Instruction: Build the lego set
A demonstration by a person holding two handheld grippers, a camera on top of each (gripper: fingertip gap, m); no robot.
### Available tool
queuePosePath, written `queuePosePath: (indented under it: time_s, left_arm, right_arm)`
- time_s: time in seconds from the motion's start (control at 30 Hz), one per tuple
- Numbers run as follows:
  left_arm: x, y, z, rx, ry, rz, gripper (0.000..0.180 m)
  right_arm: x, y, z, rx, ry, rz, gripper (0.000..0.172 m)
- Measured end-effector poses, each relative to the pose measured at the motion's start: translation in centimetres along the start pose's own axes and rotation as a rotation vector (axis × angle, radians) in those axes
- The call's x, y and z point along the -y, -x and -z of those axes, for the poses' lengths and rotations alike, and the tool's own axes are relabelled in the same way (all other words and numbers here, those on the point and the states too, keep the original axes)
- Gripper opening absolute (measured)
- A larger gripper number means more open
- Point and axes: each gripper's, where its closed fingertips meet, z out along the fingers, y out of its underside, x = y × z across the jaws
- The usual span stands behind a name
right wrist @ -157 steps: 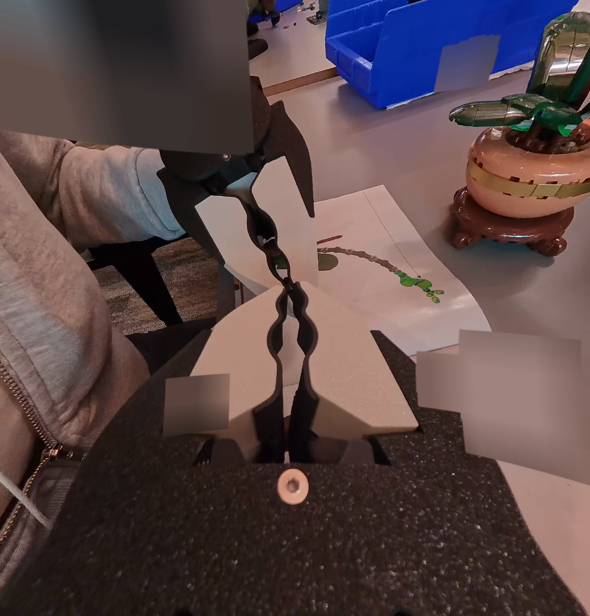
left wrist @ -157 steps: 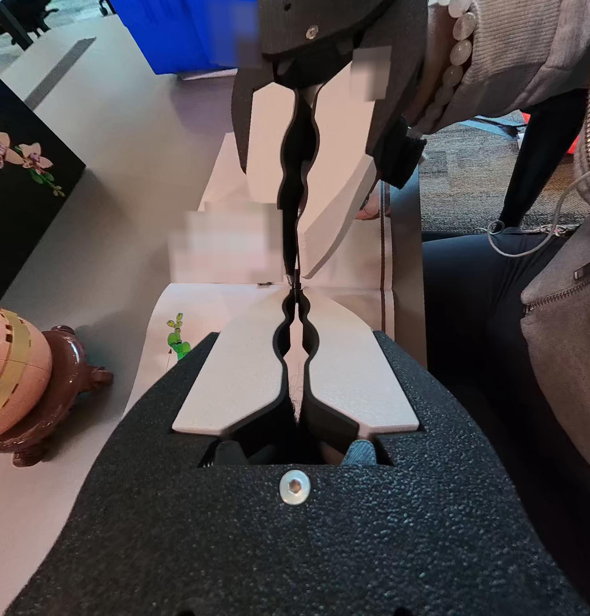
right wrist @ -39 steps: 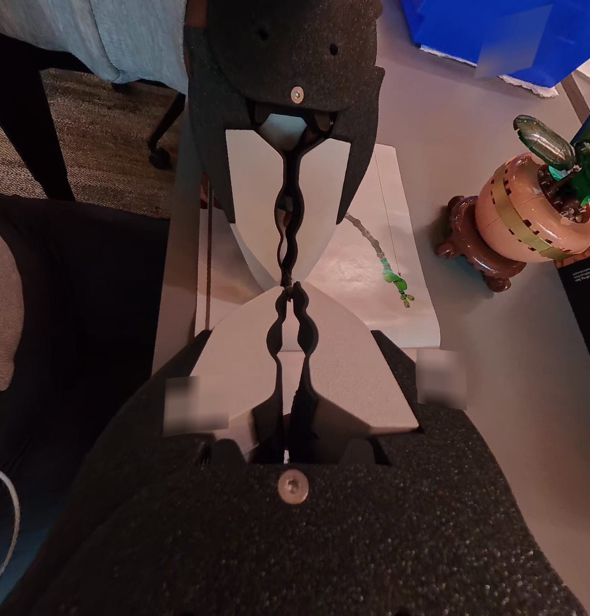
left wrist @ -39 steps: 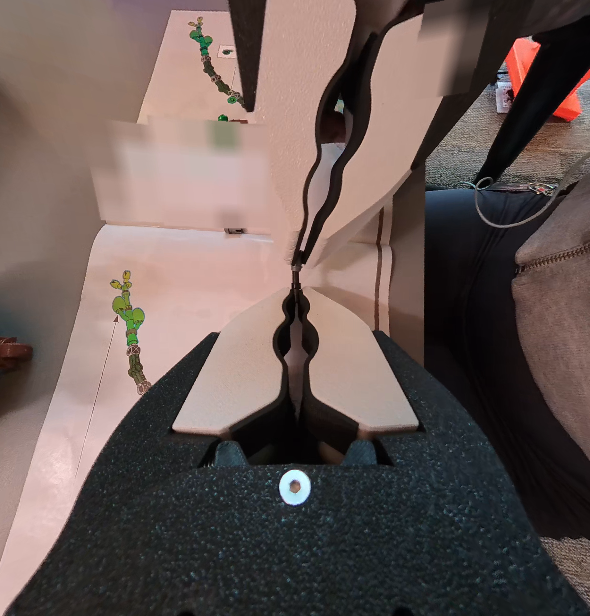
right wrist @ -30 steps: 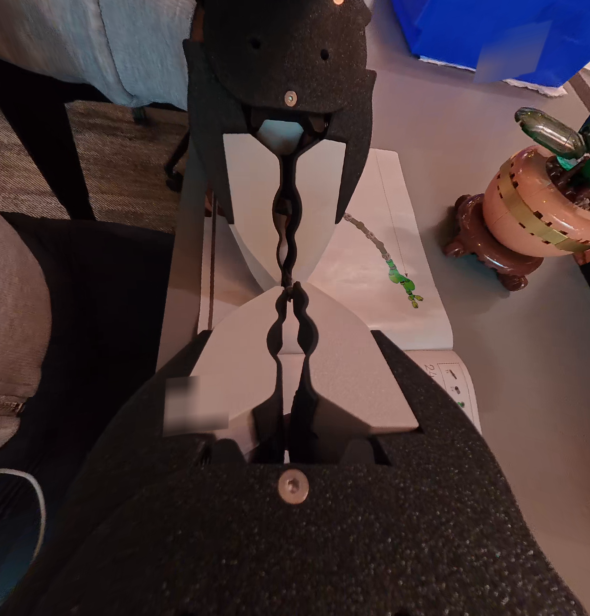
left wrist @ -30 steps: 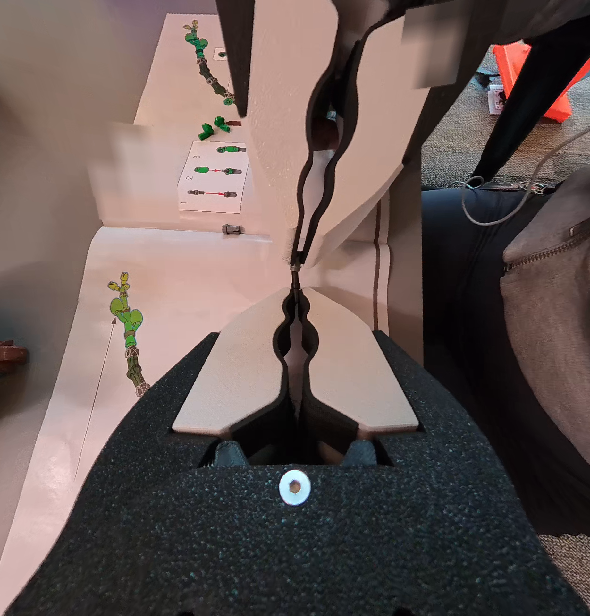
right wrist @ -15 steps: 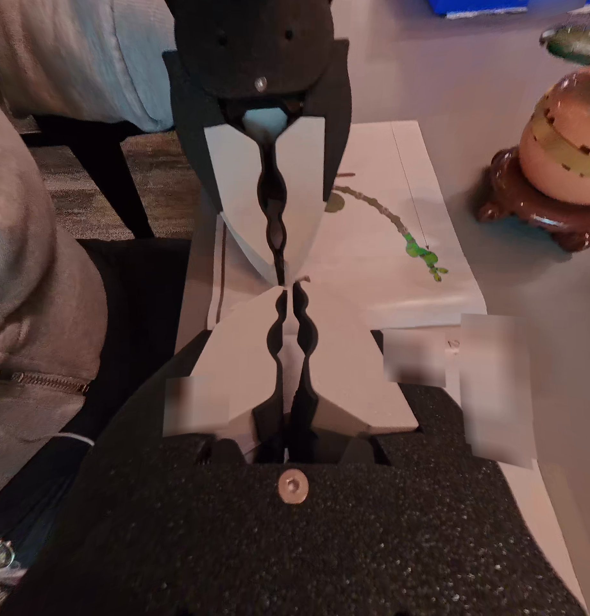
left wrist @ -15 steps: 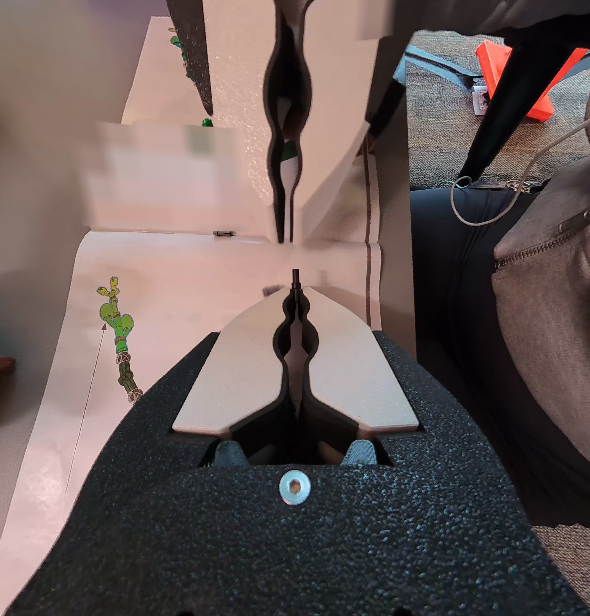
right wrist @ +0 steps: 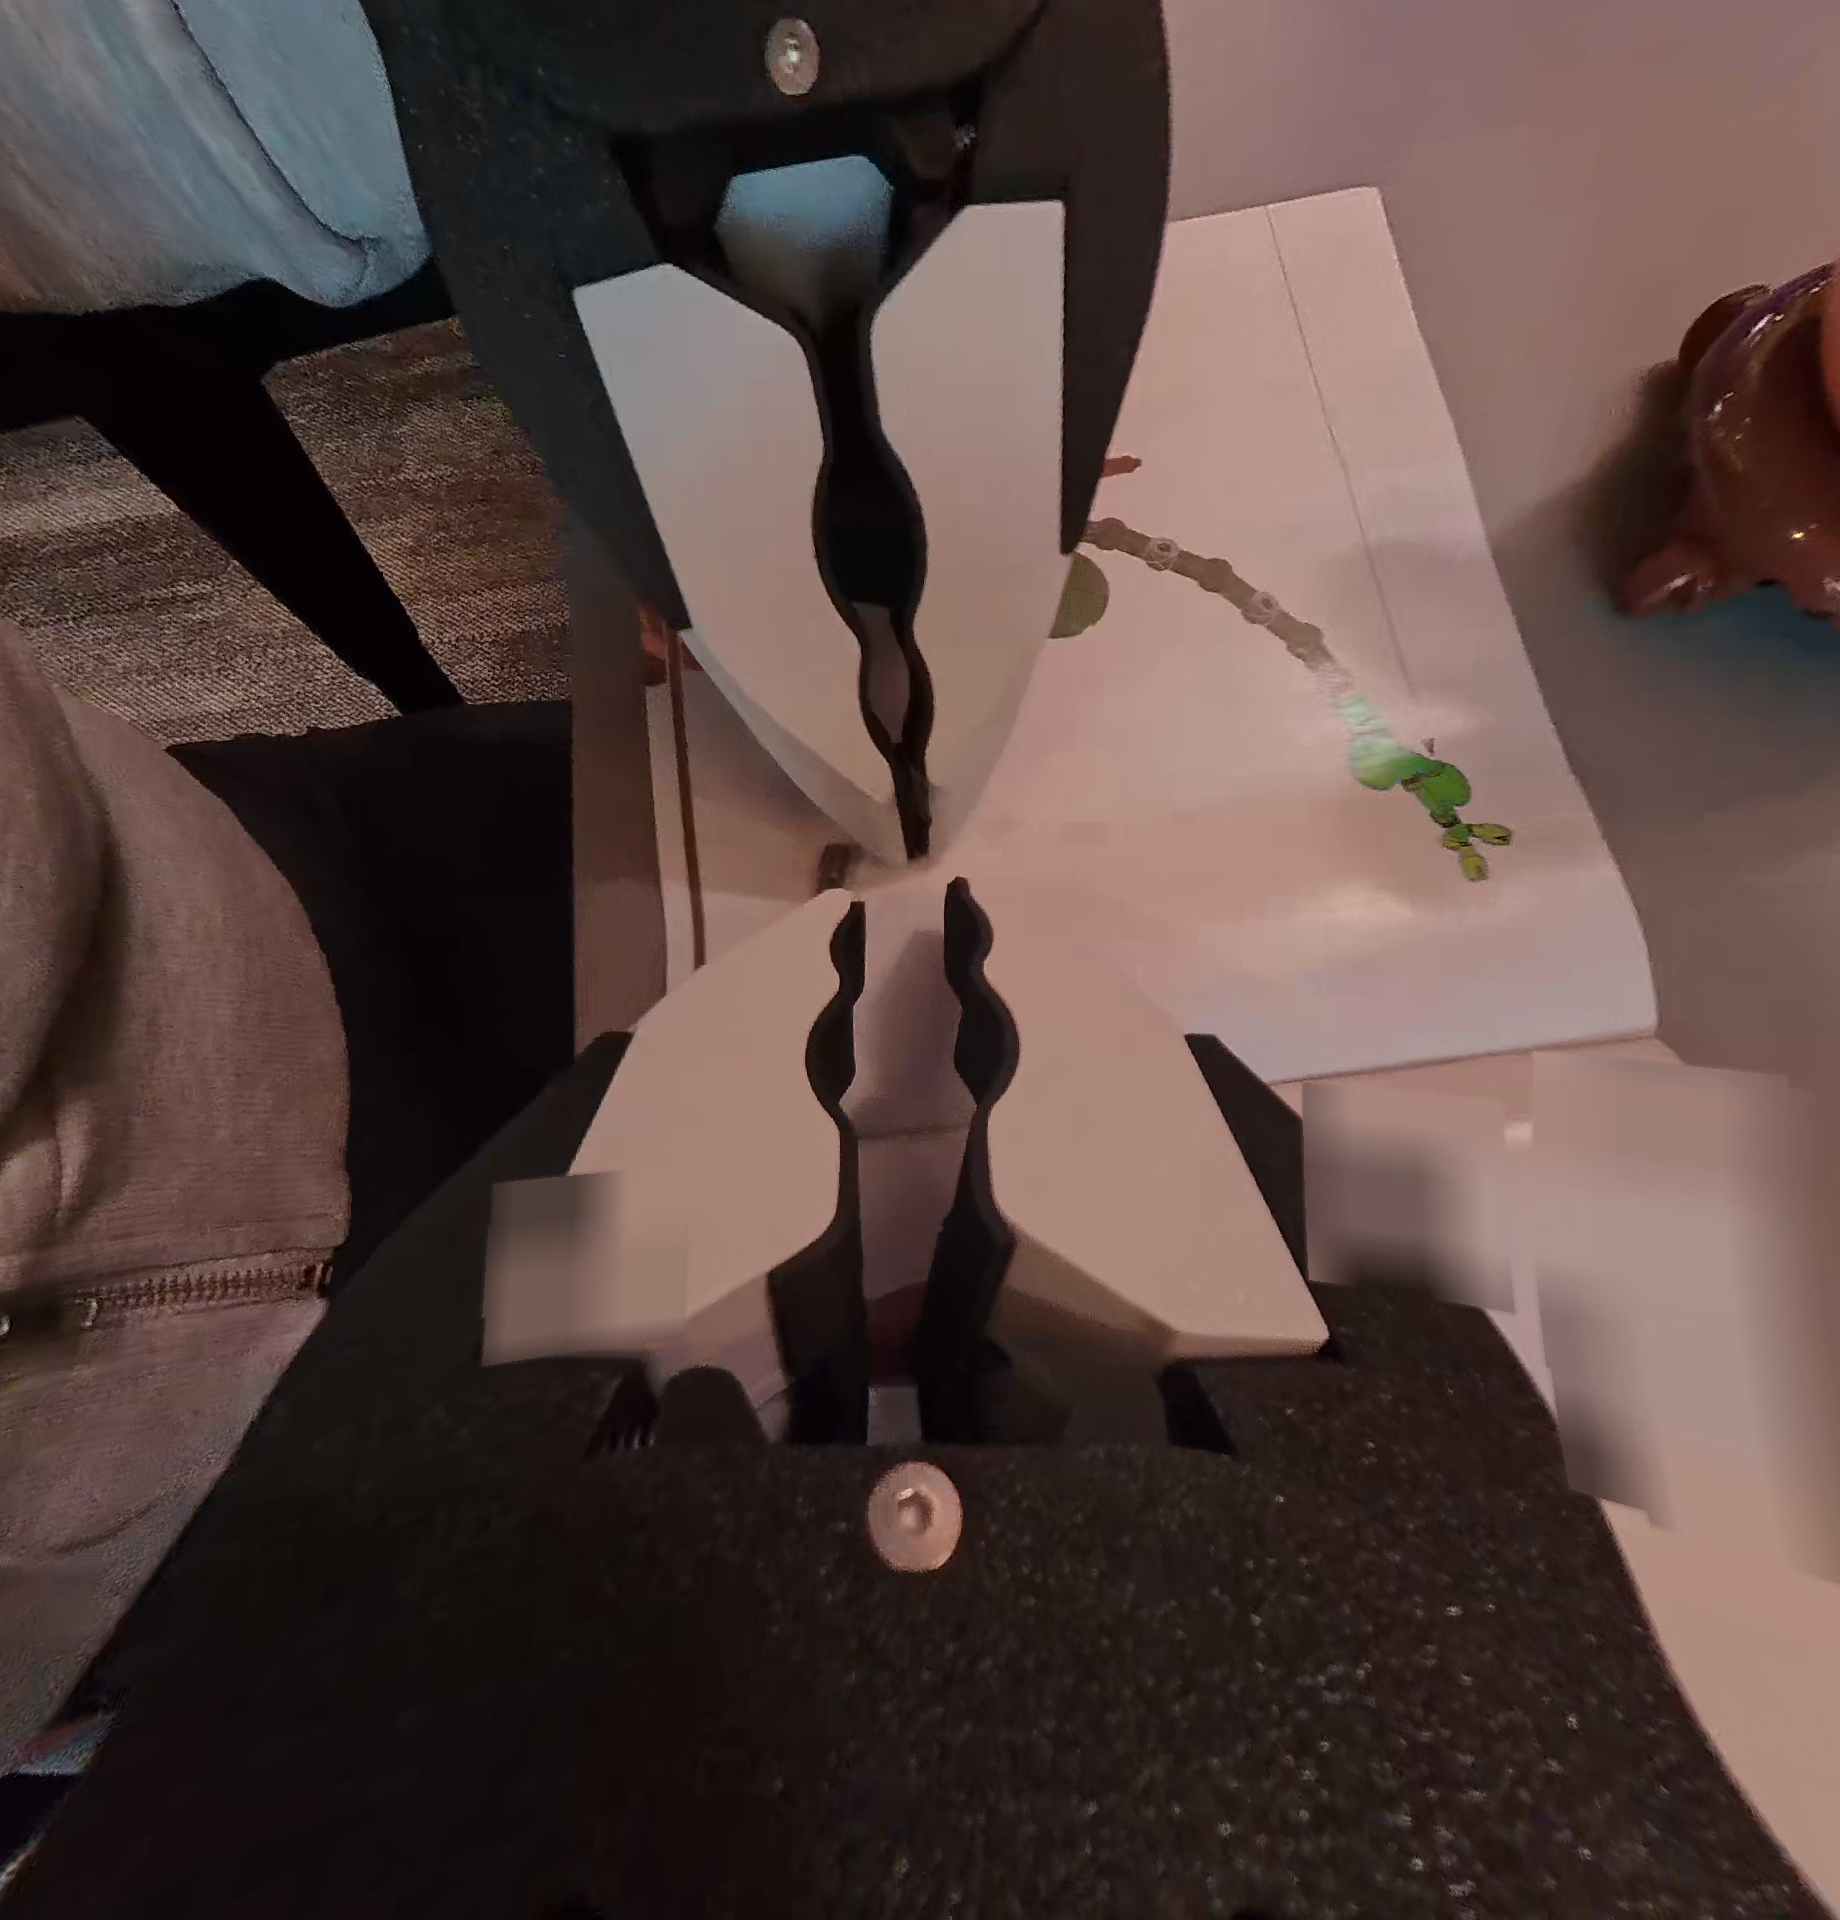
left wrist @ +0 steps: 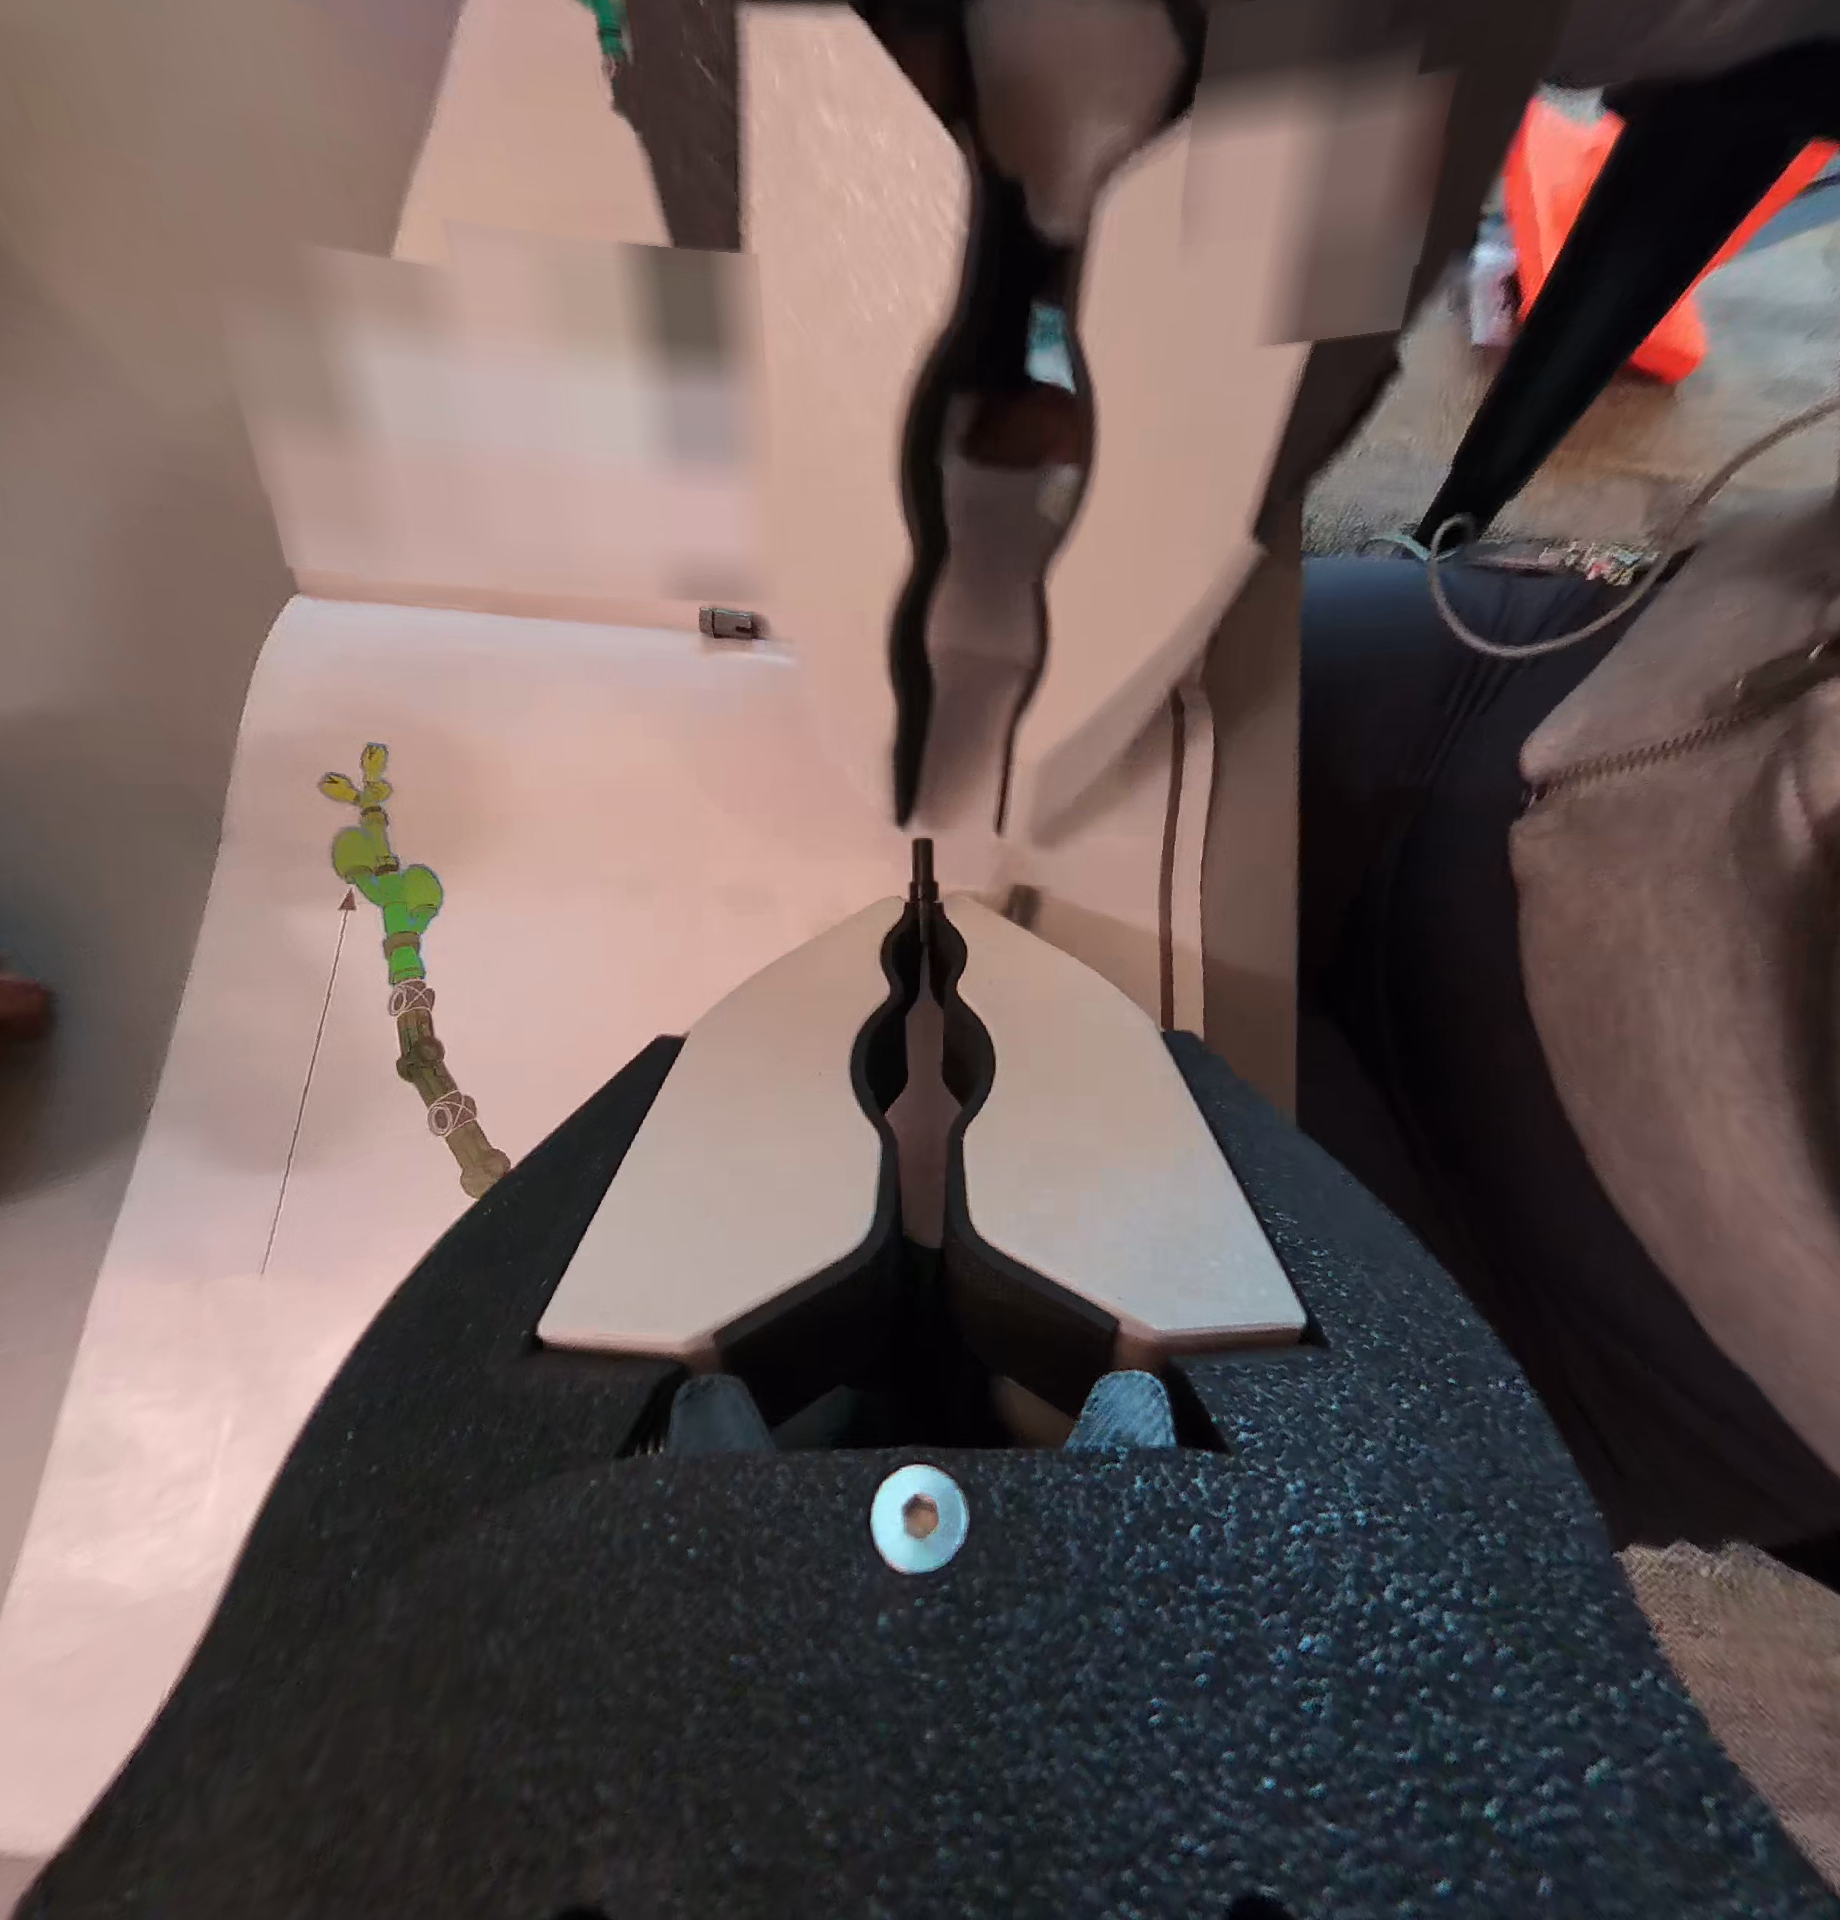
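The left claw [left wrist: 921, 914] is closed, its pads pinching a thin black pin [left wrist: 921, 871] that sticks straight out past the fingertips, its long axis in line with the fingers. The right claw [right wrist: 900, 899] faces it tip to tip, its jaws narrowly parted and holding nothing. The pin's free end lies just ahead of the right claw's opening, nearer one fingertip than the other, not touching either. Both claws hover over an open instruction booklet [left wrist: 583, 831] on the grey tabletop [right wrist: 1726, 935]; a printed green stem drawing [left wrist: 396, 914] lies off to the left claw's left. A glossy brown pot base [right wrist: 1747, 499] stands beyond the booklet, well to the right claw's right.
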Motion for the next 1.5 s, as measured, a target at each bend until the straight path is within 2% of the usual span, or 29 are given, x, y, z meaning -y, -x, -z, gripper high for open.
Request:
queuePosePath:
  time_s: [0.23,0.37,0.53,0.87,0.97,1.07,1.2,1.4,1.5]
  left_arm:
    - [0.0,0.0,-0.1,-0.010,-0.011,0.012,0.000]
    - [0.0,0.1,0.0,-0.007,-0.015,0.018,0.000]
    - [0.0,0.3,0.0,-0.003,-0.015,0.020,0.000]
    - [-0.1,0.0,0.1,-0.006,-0.003,-0.011,0.000]
    - [-0.1,-0.3,0.0,-0.020,0.005,-0.024,0.000]
    - [-0.1,-0.3,0.0,-0.026,0.012,-0.013,0.000]
    - [-0.2,-0.4,0.0,-0.016,0.031,-0.019,0.000]
    - [0.0,-0.6,-0.2,-0.017,0.024,-0.021,0.000]
    - [0.0,-0.5,-0.2,-0.017,0.020,-0.013,0.000]
  right_arm:
    - [0.1,2.7,-1.2,0.075,0.021,-0.037,0.014]
    - [0.2,3.5,-1.4,0.075,0.001,0.053,0.003]
    - [-0.2,3.7,-1.6,0.086,0.045,0.067,0.004]
    - [-0.3,3.3,-1.4,0.083,0.032,0.097,0.003]
    - [0.1,1.8,0.5,0.063,0.005,0.072,0.003]
    - [0.3,0.0,1.8,-0.001,0.045,0.122,0.003]
    - [0.6,0.0,0.9,0.005,0.051,0.197,0.003]
    - [1.4,-0.1,1.1,-0.002,-0.022,0.178,0.003]
    - [0.9,-0.3,0.9,-0.023,0.007,0.173,0.003]
